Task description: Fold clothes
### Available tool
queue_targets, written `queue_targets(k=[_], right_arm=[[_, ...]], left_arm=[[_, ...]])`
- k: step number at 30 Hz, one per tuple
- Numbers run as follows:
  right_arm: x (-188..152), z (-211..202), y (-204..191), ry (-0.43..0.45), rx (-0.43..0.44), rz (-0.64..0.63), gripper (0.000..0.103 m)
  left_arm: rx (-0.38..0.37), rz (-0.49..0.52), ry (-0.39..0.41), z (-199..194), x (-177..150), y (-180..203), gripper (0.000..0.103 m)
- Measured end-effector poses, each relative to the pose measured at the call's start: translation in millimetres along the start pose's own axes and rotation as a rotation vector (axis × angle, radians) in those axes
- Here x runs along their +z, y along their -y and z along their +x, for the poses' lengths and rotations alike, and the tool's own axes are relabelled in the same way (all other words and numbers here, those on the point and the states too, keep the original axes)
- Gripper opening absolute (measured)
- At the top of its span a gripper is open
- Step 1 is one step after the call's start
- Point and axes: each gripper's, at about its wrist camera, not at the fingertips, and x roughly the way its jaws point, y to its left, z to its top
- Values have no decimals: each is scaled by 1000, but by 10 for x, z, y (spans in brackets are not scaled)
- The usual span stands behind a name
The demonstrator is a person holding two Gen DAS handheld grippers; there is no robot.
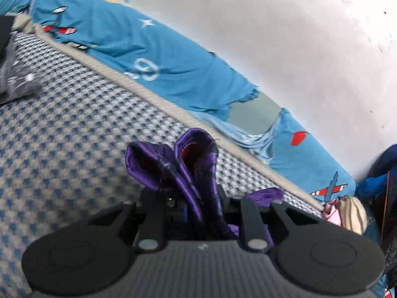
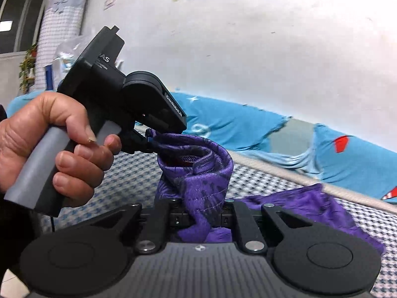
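Both tools clamped on our purple garment (image 2: 198, 173): left tool (image 1: 198, 198) and right tool (image 2: 201, 213) pinch its soft, slippery hem; loose cloth trails toward four o'clock.

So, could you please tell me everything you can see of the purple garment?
The purple garment is a shiny, satiny cloth with a darker print, stitched hems and a glimpse of red inside its folds. Both grippers pinch it: the left gripper holds one bunched edge, the right gripper another. Between them it is lifted and rolled; the rest trails onto the checked mattress.
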Motion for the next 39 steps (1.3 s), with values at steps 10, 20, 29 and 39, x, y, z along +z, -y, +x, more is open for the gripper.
queue_targets(k=[10,20,29,39], right_arm=[[72,-38,792,51,-138,108,11],[-81,-49,1309,20,-237,155,11],[-344,64,1821,-62,-309,286,10],[-780,353,2233,-230,-344,477,23]], left_arm=[[-57,97,-14,458,122,1045,18],[-82,175,-74,1061,-15,1737,18],[-102,229,-152,1617,-244,2065,18],[-152,245,-172,1773,-291,2061,61]])
